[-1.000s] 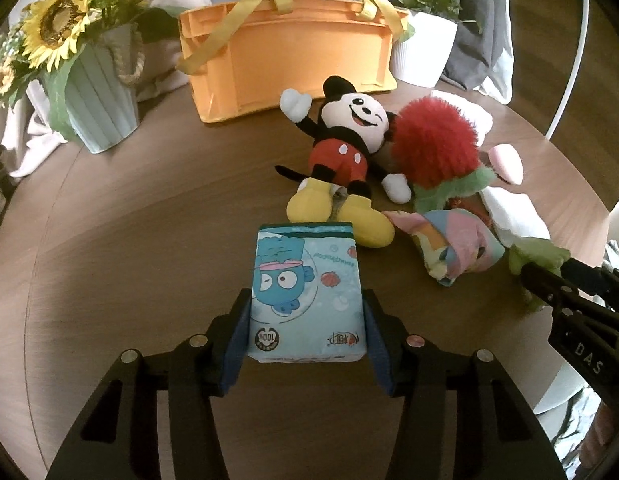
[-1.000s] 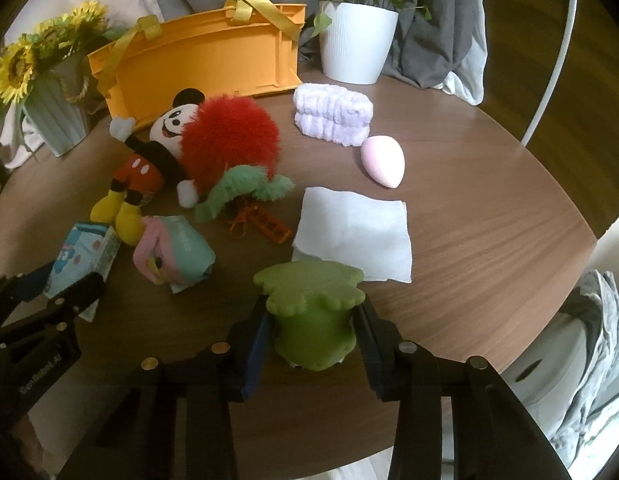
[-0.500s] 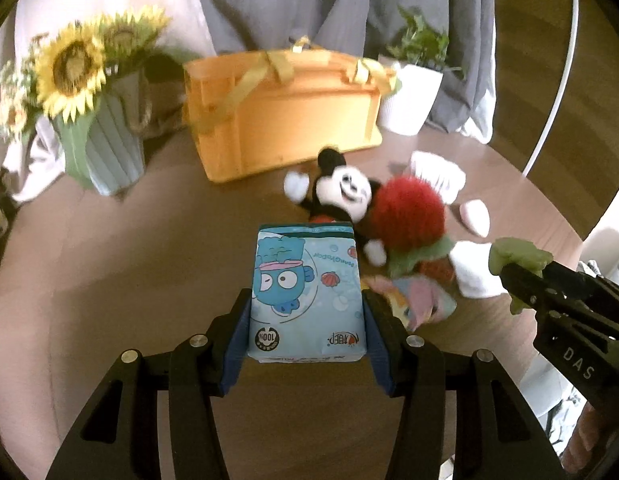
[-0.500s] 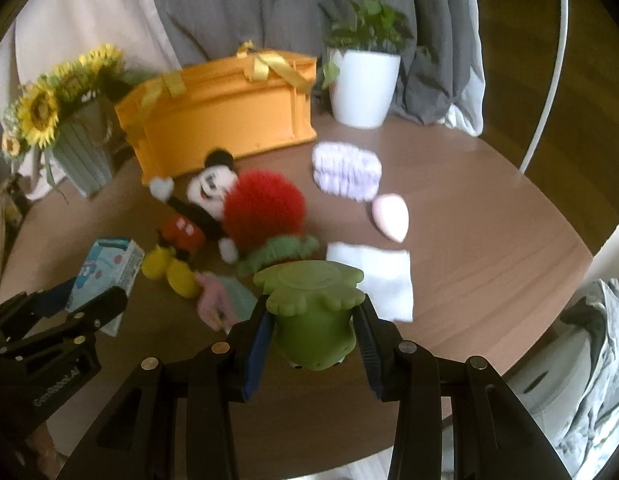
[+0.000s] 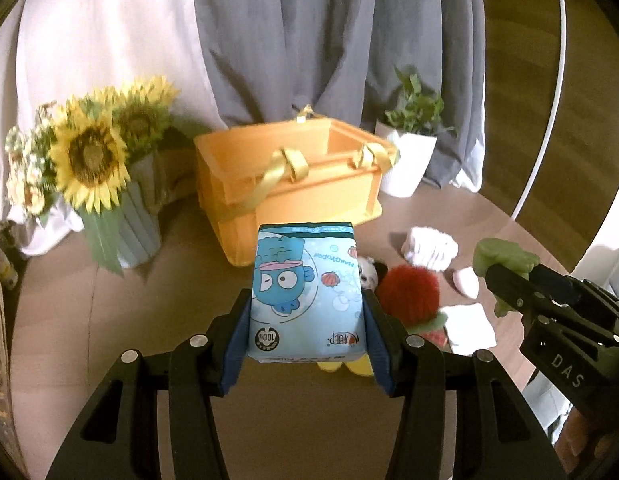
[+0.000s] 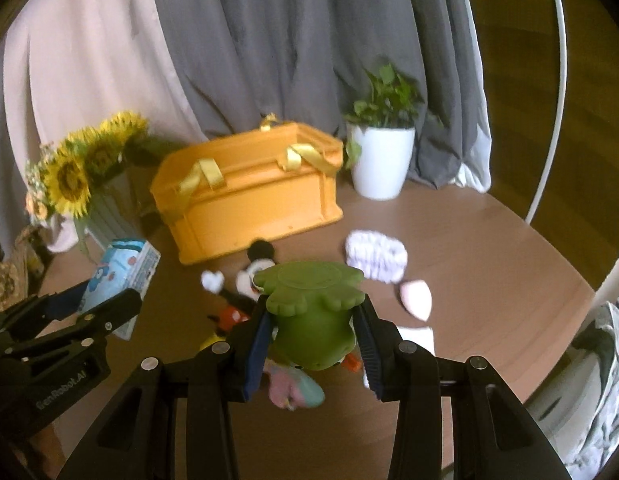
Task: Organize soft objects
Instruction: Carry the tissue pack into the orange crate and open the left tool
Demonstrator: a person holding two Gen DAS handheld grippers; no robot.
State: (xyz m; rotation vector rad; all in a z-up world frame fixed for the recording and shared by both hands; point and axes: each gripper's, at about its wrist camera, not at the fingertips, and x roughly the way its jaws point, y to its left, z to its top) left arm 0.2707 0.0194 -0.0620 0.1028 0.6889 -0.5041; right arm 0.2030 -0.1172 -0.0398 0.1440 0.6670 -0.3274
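Left gripper tilting downward, fingers gripping light-blue cartoon-print tissue pack; right gripper tilting likewise, fingers squeezing green soft rubber toy, both above round brown wooden surface.

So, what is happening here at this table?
A person is tidying soft things with two handheld grippers. The left gripper holds a blue tissue pack, the right gripper a green squishy toy, both above the table. The orange basket stands behind; a Mickey plush and others lie waiting.
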